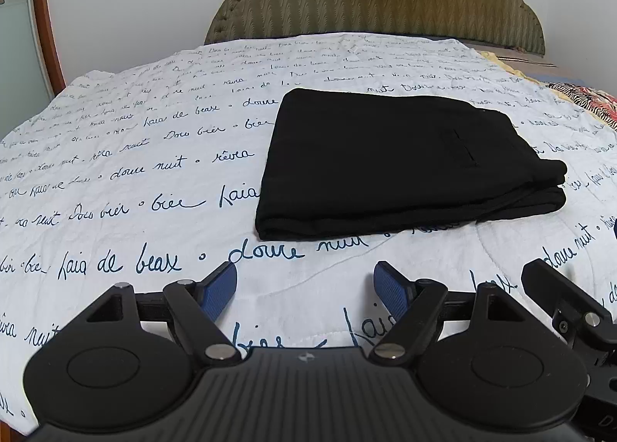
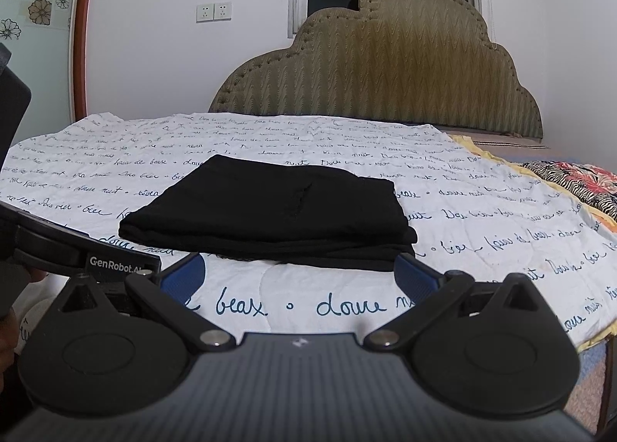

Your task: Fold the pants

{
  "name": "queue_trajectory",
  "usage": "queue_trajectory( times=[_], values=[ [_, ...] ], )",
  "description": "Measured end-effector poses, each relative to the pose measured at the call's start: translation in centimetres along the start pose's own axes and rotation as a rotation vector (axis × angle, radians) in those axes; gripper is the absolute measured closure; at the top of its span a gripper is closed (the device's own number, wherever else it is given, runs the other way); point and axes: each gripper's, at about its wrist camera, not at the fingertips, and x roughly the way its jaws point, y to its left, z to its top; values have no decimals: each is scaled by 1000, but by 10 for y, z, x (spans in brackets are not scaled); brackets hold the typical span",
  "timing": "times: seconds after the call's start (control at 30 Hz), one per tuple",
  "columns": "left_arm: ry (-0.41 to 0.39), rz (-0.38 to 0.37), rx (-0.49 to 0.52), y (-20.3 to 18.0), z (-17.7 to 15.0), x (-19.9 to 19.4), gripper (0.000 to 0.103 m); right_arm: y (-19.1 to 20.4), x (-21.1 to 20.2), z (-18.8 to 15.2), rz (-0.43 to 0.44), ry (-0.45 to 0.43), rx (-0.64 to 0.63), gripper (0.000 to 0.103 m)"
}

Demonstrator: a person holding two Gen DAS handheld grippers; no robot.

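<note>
- Both tools, left tool (image 1: 304, 280) and right tool (image 2: 299, 272), are hanging spread and empty.
- Pants (image 1: 393, 164) are lying folded at frame centre on the bed (image 1: 135, 172).
- Judging it nearly done: pressing edges flat, avoiding snagging layers.

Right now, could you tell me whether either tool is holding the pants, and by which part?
Nothing is held. The left tool and the right tool are both open and short of the folded pants, which lie on the bedspread.
</note>
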Motion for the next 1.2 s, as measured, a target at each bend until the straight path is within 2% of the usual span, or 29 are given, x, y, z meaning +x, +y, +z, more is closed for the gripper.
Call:
queue_trajectory(
  times=[1.2],
  values=[
    [4, 28, -5, 2, -1, 1, 25, 1, 0, -3, -8, 2, -14, 0]
  ],
)
